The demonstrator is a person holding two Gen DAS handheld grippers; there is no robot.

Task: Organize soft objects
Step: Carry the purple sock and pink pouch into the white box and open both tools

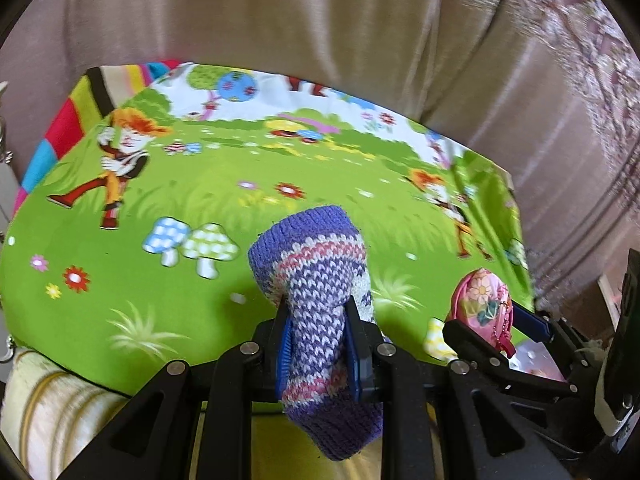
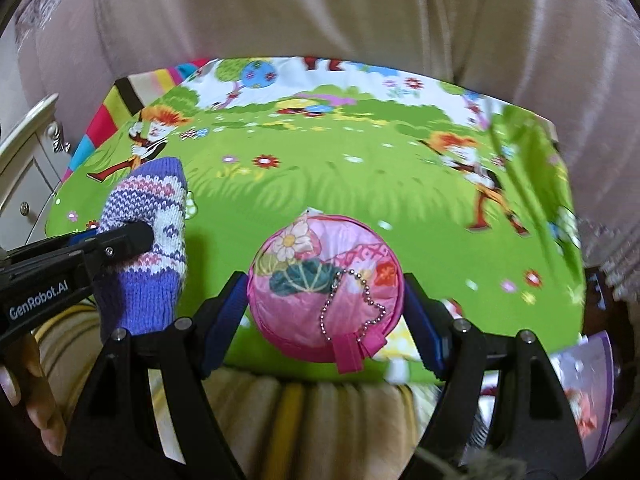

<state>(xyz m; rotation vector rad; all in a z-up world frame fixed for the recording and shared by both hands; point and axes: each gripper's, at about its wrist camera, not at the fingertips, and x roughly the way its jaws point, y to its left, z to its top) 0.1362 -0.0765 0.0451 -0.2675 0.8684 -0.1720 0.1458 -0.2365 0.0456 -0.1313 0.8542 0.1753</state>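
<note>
My left gripper [image 1: 316, 316] is shut on a purple, pink and white knitted sock [image 1: 316, 264], which sticks up between the blue pads above the green cartoon cloth [image 1: 180, 200]. To its right in the left wrist view, my right gripper [image 1: 496, 320] holds a round pink floral pouch [image 1: 480, 296]. In the right wrist view the pouch [image 2: 324, 284], with a bead chain and a pink tab, fills the gap of my right gripper [image 2: 326, 300], both pads pressing its sides. The sock [image 2: 148, 232] and left gripper [image 2: 132, 236] show at the left.
The cartoon cloth [image 2: 320, 176] covers a raised flat surface with beige curtains [image 2: 320, 8] behind. A cream striped cushion [image 2: 312, 408] lies below its near edge. A white drawer unit [image 2: 24, 184] stands at the left; a person's fingers [image 2: 24, 380] hold the left gripper's body.
</note>
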